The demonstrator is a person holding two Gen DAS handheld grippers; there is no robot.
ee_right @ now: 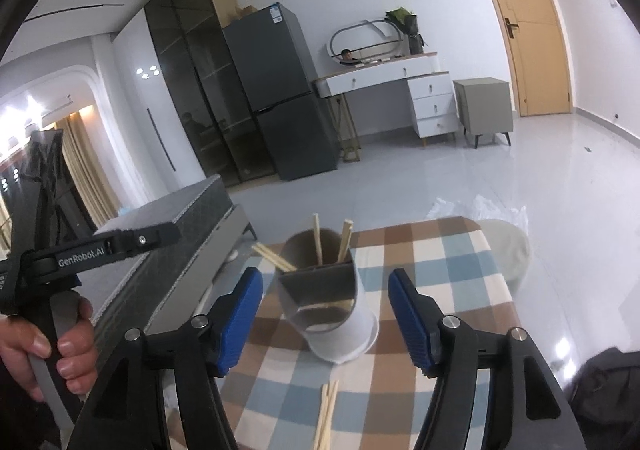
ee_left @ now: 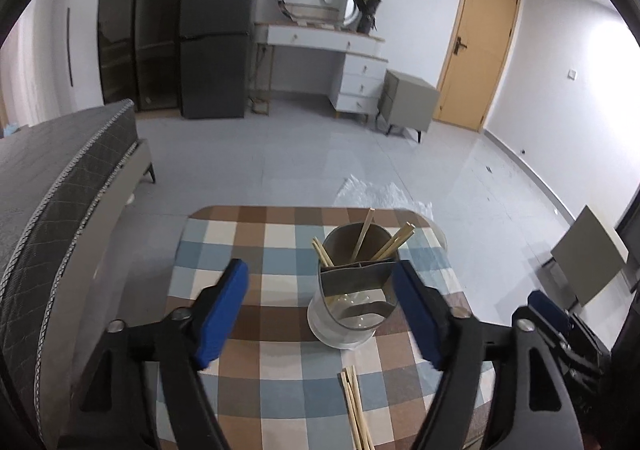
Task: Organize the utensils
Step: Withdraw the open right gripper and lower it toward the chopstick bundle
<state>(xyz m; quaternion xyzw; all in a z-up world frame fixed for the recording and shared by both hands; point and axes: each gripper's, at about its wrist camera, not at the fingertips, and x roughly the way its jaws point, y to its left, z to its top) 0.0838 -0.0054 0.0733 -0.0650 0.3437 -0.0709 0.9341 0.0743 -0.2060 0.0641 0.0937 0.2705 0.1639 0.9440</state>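
1. My left claw [ee_left: 320,314] is open and empty, angled down at the table [ee_left: 248,238].
2. The holder [ee_left: 352,290] stands between both claws; loose chopsticks [ee_left: 356,410] lie near me. Bumping the holder could tip it, I think.
3. My right claw [ee_right: 326,316] is open and empty too.

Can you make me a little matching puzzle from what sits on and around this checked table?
Things:
1. utensil holder
2. loose chopsticks
3. left gripper
4. door

Descriptions:
A. lying flat at the table's near edge
B. tan, shut
C. standing upright, with chopsticks in it
D. blue pads apart, gripping nothing

Pairs: 1-C, 2-A, 3-D, 4-B
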